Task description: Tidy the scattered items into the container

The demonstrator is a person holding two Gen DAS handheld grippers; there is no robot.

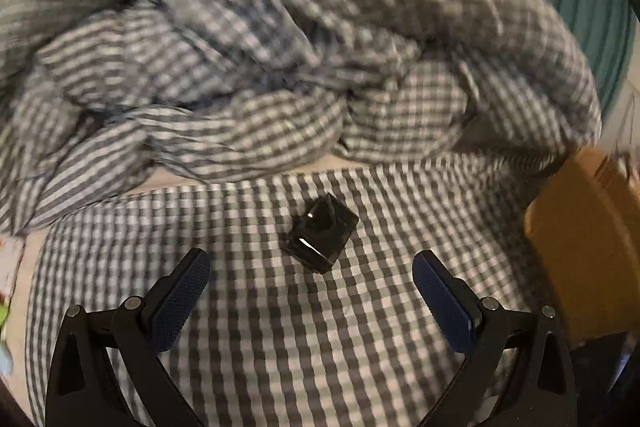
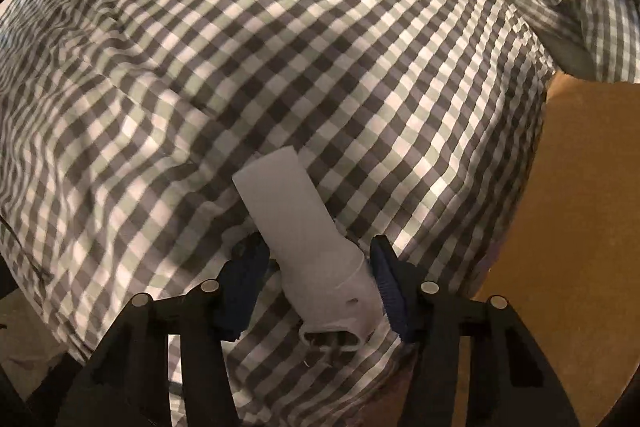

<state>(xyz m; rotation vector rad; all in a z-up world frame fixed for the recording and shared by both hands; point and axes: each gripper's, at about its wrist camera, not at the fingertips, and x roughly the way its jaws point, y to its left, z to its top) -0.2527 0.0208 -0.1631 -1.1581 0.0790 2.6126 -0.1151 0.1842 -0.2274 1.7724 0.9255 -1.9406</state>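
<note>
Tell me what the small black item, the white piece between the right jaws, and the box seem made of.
Small black item: likely hard glossy plastic; sharp highlights on flat faces.
White piece: apparently matte moulded plastic; even dull surface, a small hole and an open hollow end.
Box: probably cardboard; flat brown matte wall.
All sit on or beside checked woven cloth.

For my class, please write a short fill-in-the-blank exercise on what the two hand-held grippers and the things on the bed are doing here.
1. The left gripper has its jaws ____ and holds nothing.
2. The small glossy black plastic object lies on the ____-patterned grey and white bedsheet.
3. The right gripper has a white plastic ____-shaped piece between its fingers.
4. The brown cardboard box stands at the sheet's ____ edge in the right wrist view.

Missing words: open; check; tube; right
</note>
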